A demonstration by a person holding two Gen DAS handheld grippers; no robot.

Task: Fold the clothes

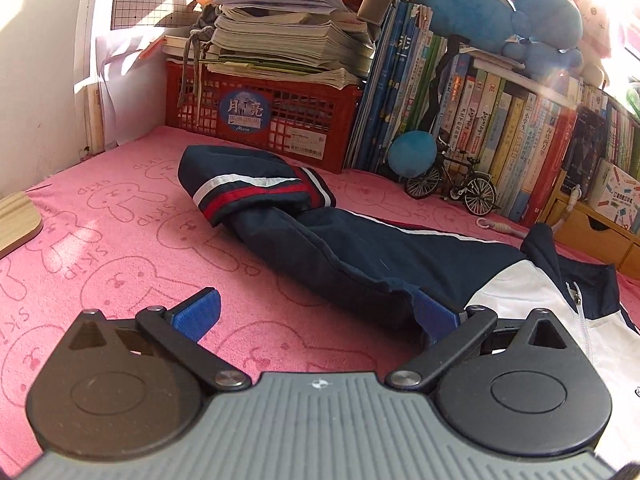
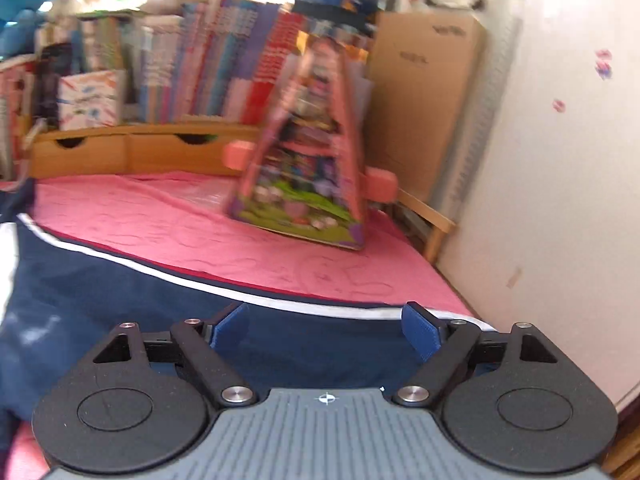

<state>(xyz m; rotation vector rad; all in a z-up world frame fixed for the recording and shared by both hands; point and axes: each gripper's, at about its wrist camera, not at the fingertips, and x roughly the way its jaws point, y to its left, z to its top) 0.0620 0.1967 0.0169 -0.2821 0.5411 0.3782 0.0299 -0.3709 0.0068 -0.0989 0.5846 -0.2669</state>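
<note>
Here, navy jacket [image 1: 400,256], pink towel [image 1: 120,240], flat.

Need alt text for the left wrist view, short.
The open left gripper hovers low over a pink bunny-print towel, its right blue finger pad at the edge of a navy jacket sleeve with a red-and-white striped cuff. Behind stand a red crate stacked with papers, a row of books and a model bicycle.
</note>
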